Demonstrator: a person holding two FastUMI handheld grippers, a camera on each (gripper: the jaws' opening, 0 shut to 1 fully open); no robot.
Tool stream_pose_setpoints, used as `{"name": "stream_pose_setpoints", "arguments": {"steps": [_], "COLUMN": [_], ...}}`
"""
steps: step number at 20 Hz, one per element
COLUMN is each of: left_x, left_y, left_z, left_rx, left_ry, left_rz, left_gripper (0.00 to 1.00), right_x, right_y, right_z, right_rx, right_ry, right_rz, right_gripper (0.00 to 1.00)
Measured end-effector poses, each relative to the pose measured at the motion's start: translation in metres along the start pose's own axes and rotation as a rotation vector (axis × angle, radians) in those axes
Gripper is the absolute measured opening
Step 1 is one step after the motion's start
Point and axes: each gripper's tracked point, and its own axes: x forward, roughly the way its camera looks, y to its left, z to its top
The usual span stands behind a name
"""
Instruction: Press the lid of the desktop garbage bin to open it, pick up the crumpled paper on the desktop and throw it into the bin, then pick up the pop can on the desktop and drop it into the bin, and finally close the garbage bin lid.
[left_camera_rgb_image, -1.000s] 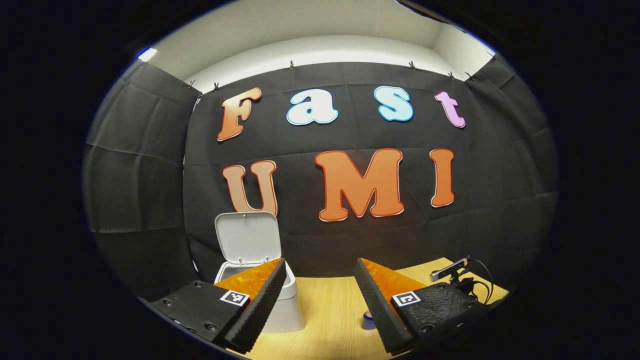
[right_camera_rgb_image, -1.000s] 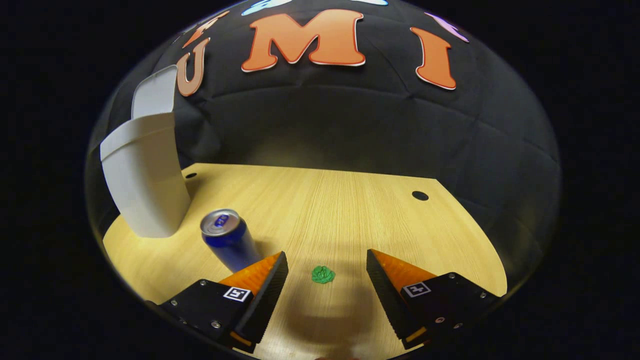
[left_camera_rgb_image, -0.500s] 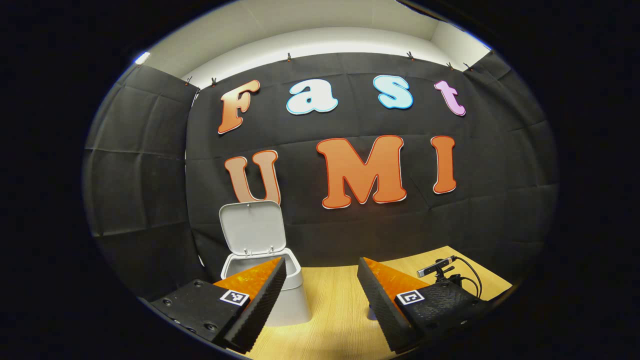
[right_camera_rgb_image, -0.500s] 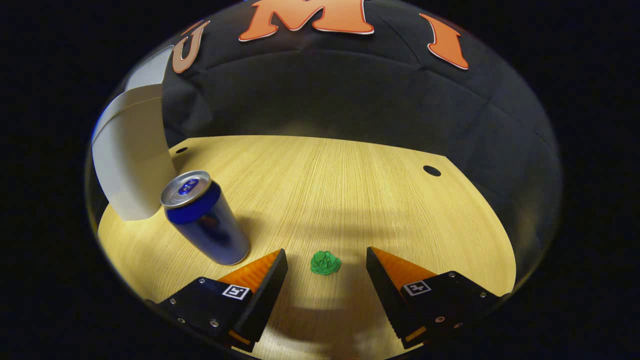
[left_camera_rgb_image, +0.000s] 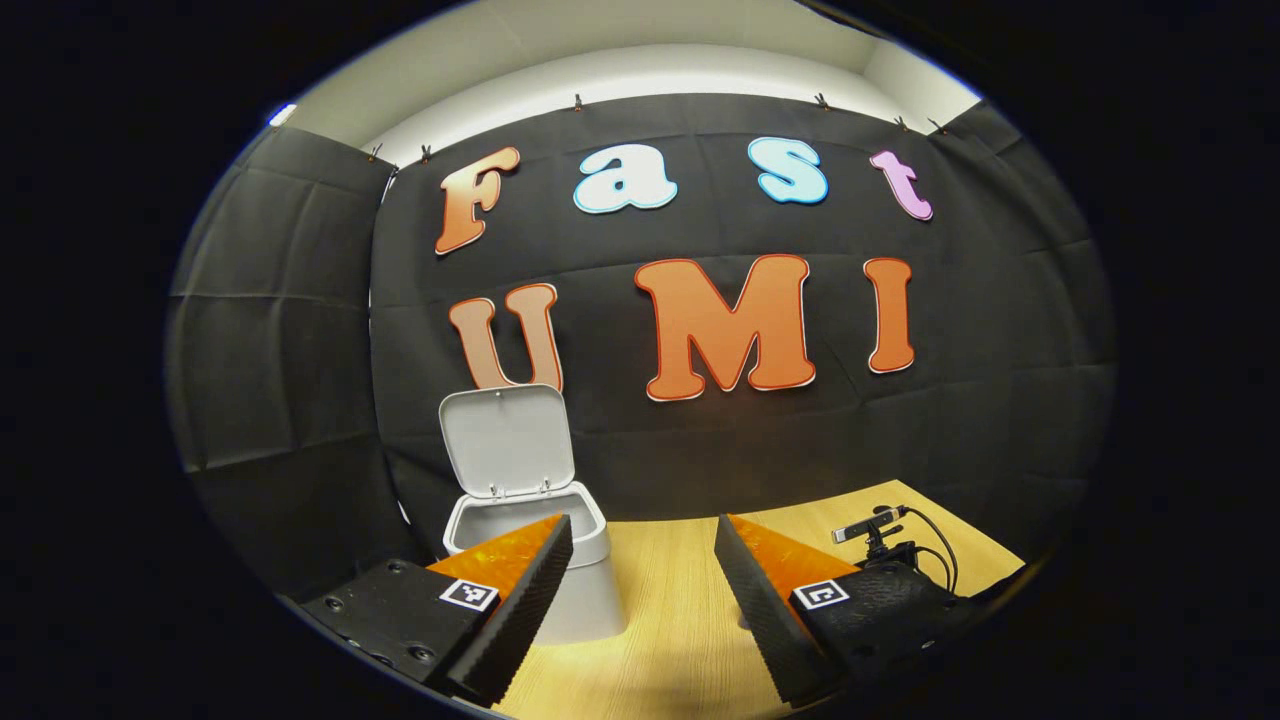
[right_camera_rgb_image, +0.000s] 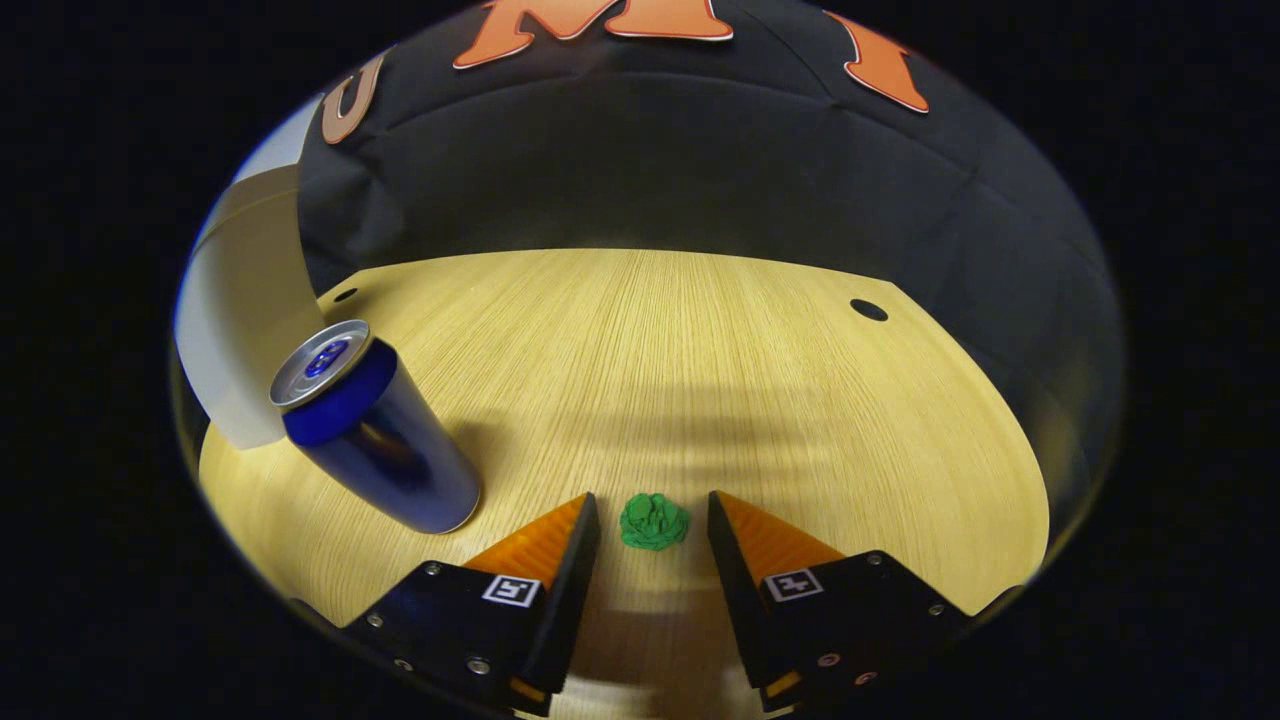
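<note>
Between my right gripper's (right_camera_rgb_image: 652, 520) fingers: the crumpled paper (right_camera_rgb_image: 654, 521), not yet pinched.

On the wooden desktop (right_camera_rgb_image: 700, 350) the small green wad sits with a finger close on either side, neither one touching it that I can see, so I count this gripper as unclenched and empty. I judge the paper featherlight and soft; it should squash rather than resist and could skid on the smooth wood, so I would take it across its middle, low to the surface. Off to the side the pop can (right_camera_rgb_image: 375, 440) stands upright beside the bin, probably light, thin-walled and slick, best gripped around mid-body. My left gripper (left_camera_rgb_image: 640, 590) hangs spread and empty before the bin (left_camera_rgb_image: 560, 580), its lid (left_camera_rgb_image: 505, 440) standing up.
</note>
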Motion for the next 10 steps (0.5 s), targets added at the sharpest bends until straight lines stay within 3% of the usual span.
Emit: {"name": "stream_pose_setpoints", "arguments": {"steps": [3, 5, 8, 10], "left_x": [0.0028, 0.0049, 0.0073, 0.0084], "left_y": [-0.0025, -0.0038, -0.0054, -0.0058], "left_z": [-0.0023, -0.0044, -0.0027, -0.0019], "left_rx": [-0.002, 0.003, 0.009, 0.011], "left_ry": [0.011, 0.016, 0.015, 0.012], "left_rz": [-0.006, -0.013, -0.022, -0.029], "left_gripper": [0.91, 0.91, 0.94, 0.91], "right_x": [0.0001, -0.0006, -0.0026, -0.006], "right_y": [0.0034, 0.0049, 0.003, -0.001], "right_z": [-0.0061, -0.0061, -0.0032, 0.0011], "right_rx": [-0.011, -0.016, 0.002, -0.001], "right_ry": [0.014, 0.013, 0.013, 0.002], "right_rz": [0.004, 0.006, 0.021, 0.01], "right_gripper": [0.53, 0.39, 0.31, 0.26]}}
